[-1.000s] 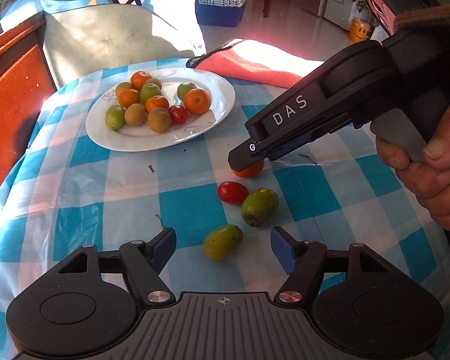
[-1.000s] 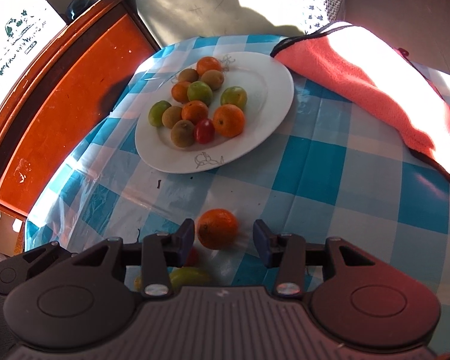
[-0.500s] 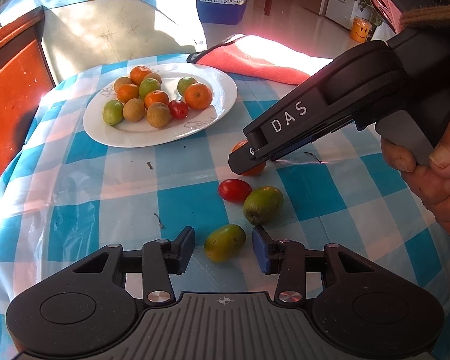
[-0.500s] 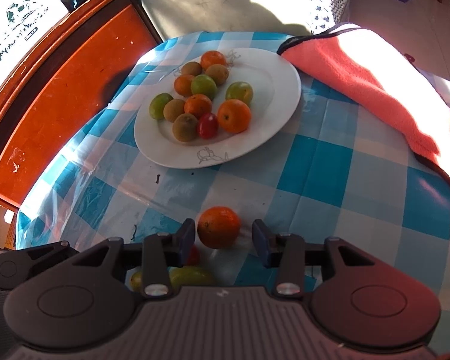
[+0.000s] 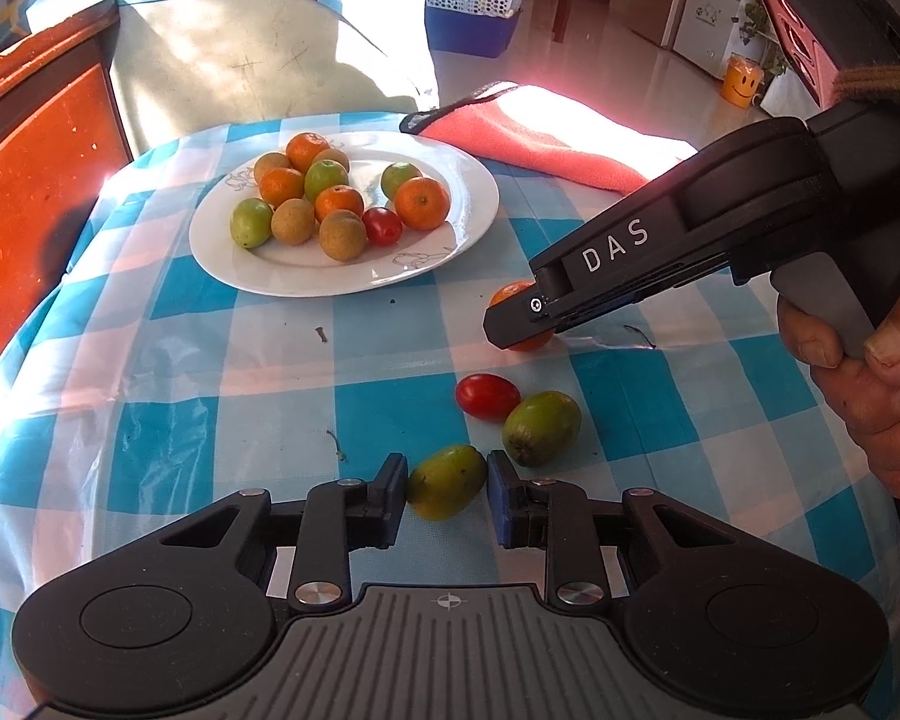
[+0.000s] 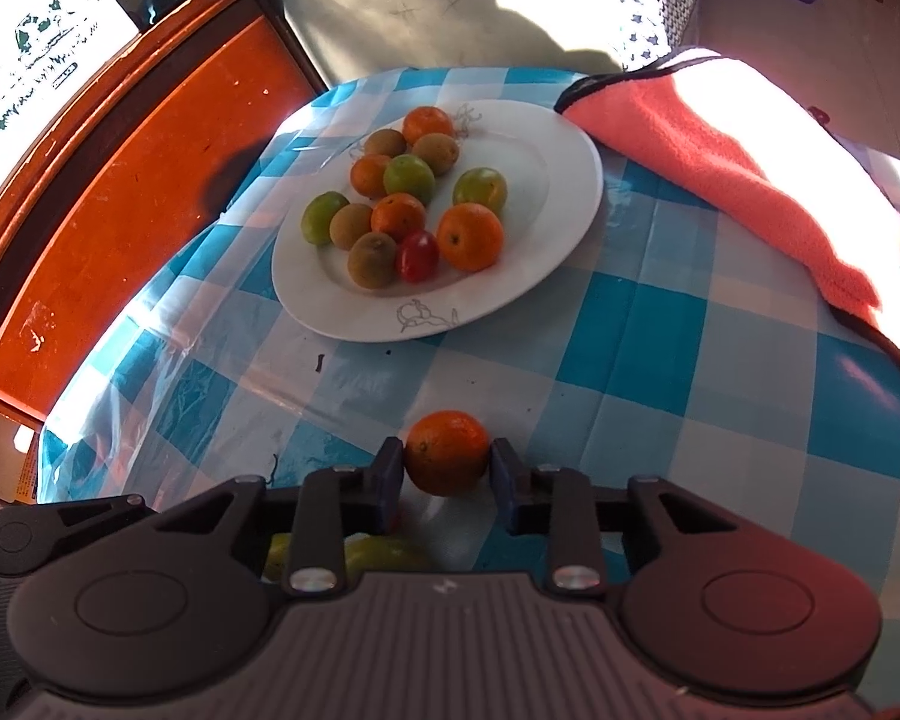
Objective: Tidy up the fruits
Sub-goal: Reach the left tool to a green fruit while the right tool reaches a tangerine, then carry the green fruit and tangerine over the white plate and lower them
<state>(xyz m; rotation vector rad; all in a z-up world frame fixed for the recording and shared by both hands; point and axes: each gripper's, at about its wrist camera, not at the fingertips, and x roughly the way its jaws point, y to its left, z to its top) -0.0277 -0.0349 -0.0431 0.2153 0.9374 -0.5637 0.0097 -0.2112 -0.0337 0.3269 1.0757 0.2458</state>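
Note:
A white plate (image 5: 468, 222) (image 6: 546, 180) holds several oranges, green and brown fruits and a red tomato. My left gripper (image 5: 447, 483) is shut on a green fruit (image 5: 445, 480) on the checked tablecloth. Just beyond it lie a red tomato (image 5: 487, 396) and a second green fruit (image 5: 541, 426). My right gripper (image 6: 447, 462) is shut on an orange (image 6: 447, 450) resting on the cloth; in the left wrist view it (image 5: 519, 324) covers most of the orange (image 5: 513, 294).
A coral towel (image 5: 528, 138) (image 6: 720, 162) lies at the table's far right. An orange wooden board (image 5: 24, 180) (image 6: 108, 192) stands at the left edge. A chair back (image 5: 252, 60) is behind the plate. A blue basket (image 5: 474, 6) sits on the floor beyond.
Both grippers closed: the left jaws came in onto the green fruit, the right jaws onto the orange. Both views moved slightly nearer the table.

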